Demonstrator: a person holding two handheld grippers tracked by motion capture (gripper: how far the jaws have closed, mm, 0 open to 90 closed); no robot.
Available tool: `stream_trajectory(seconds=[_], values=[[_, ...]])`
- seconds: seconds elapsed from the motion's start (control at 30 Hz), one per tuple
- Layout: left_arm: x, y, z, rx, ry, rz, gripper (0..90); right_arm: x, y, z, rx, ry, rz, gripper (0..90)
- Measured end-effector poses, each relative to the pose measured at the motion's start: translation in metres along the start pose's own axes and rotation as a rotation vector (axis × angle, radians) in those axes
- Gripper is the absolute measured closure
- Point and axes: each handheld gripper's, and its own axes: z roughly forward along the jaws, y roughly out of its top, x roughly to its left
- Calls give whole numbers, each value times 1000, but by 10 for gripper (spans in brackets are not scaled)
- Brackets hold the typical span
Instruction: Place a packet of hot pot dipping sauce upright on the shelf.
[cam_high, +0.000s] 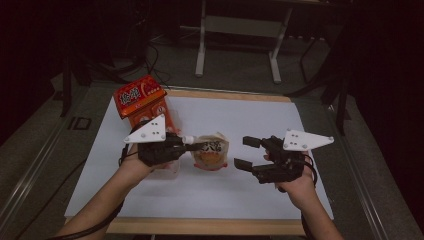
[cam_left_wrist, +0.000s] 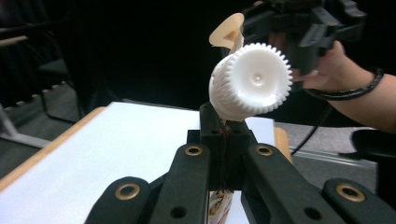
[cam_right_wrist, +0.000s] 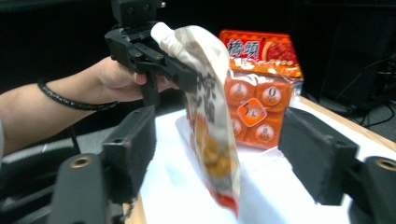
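Your left gripper (cam_high: 192, 146) is clamped tight on the pouch (cam_high: 212, 152) just below its white cap (cam_left_wrist: 251, 80), holding it off the tabletop (cam_high: 260, 120) near the middle, in front of the orange packet (cam_high: 145, 102) at the far left corner. The pouch hangs long-axis down. Your right gripper (cam_high: 243, 152) stands wide open with nothing in it, just beside the pouch and facing its flat side.

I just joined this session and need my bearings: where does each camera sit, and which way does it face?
High view: above the table, looking forward and down; both forearms, left gripper, right gripper.
Left gripper view: on the left gripper, along shut jaws clamping the pouch below its cap.
Right gripper view: along open jaws at the pouch.
All three share the pouch.
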Motion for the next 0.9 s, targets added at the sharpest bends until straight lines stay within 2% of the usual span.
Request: stream_trajectory(seconds=[0.07,0.1,0.13,0.2,0.23,0.27,0.3,0.37,0.4,0.43,0.53,0.57,0.63,0.7,0.8,0.9], values=[[7,2,-6,-4,23,17,900,-2,-3,-1,-21,17,2,145],[11,2,-10,-7,19,17,900,-3,-4,-1,-21,5,8,140],[17,3,-16,-17,40,39,900,-4,-5,-1,-23,4,10,136],[17,3,-16,-17,40,39,900,-4,-8,-1,-23,-3,-8,136],[25,2,-25,-20,55,39,900,-4,-8,-1,-23,-3,-8,117],[29,2,-29,-17,56,37,900,-5,-11,-2,-23,-2,2,118],[34,0,-34,-17,69,36,900,-6,-13,-2,-25,-21,-11,125],[34,0,-34,-17,69,36,900,-7,-14,-3,-23,-23,-8,125],[40,-2,-41,-17,81,47,900,-7,-14,-3,-23,-23,-8,129],[45,-5,-46,-16,84,35,900,-8,-16,-4,-26,-26,-1,130],[52,-8,-54,-12,105,42,900,-9,-18,-4,-23,-29,1,134],[55,-9,-56,-8,116,32,900,-10,-19,-4,-17,-19,6,135],[57,-11,-58,-6,120,34,900,-11,-22,-4,-13,-28,8,140],[64,-15,-65,-4,141,24,900,-11,-25,-4,-9,-31,7,139],[71,-21,-71,5,155,5,900,-12,-28,-4,5,-38,-9,139],[75,-27,-74,24,171,3,900,-12,-30,-4,14,-41,-13,139]])
